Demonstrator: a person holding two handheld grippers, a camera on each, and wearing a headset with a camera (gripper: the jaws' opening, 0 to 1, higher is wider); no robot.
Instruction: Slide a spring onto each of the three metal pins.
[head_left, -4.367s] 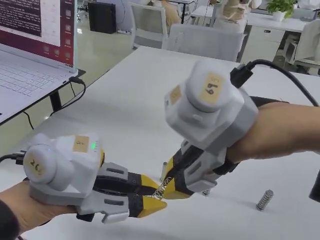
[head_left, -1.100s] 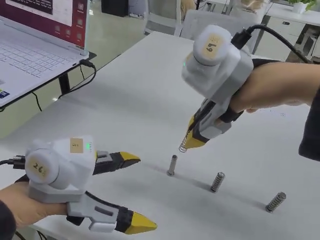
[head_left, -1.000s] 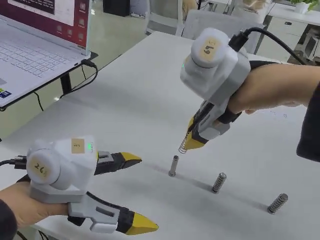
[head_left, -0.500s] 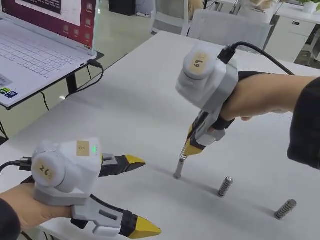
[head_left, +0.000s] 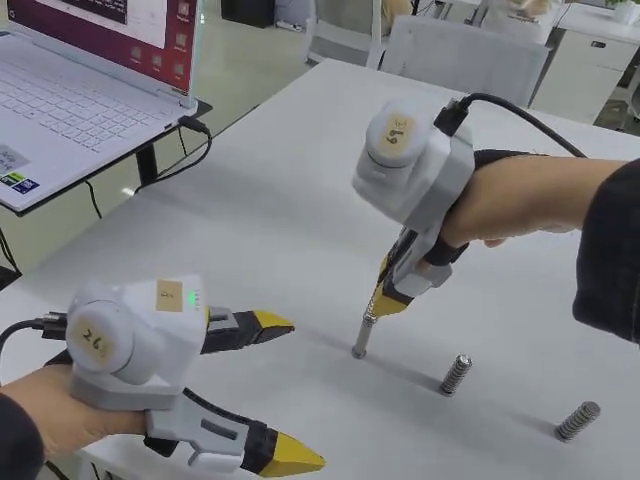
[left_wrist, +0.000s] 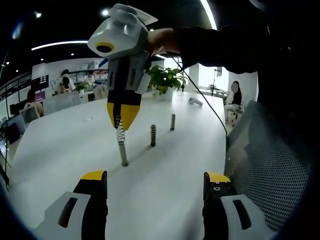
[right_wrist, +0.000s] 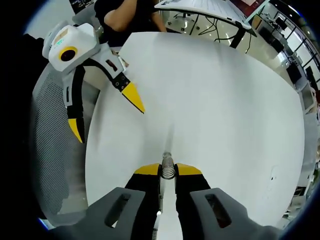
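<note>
My right gripper (head_left: 385, 303) points down over the nearest metal pin (head_left: 360, 342) and is shut on a spring (head_left: 371, 317), whose lower end sits around the pin's top. In the left gripper view the spring (left_wrist: 120, 133) hangs from the right gripper (left_wrist: 123, 116) onto the pin (left_wrist: 123, 156). The spring (right_wrist: 168, 167) shows between the shut jaws of the right gripper (right_wrist: 168, 173). Two further pins (head_left: 455, 374) (head_left: 578, 420) each carry a spring. My left gripper (head_left: 285, 393) is open at the front left, apart from the pins, with nothing between its fingers.
The white table (head_left: 260, 180) holds the row of pins near its front right. An open laptop (head_left: 90, 70) stands on a separate desk at the left. A mesh chair (left_wrist: 270, 170) is beside the table edge. Chairs (head_left: 450, 55) stand behind.
The right gripper has come down with the spring, from above the bare pin to the spring's end over the pin's top. The left gripper has stayed open and low.
</note>
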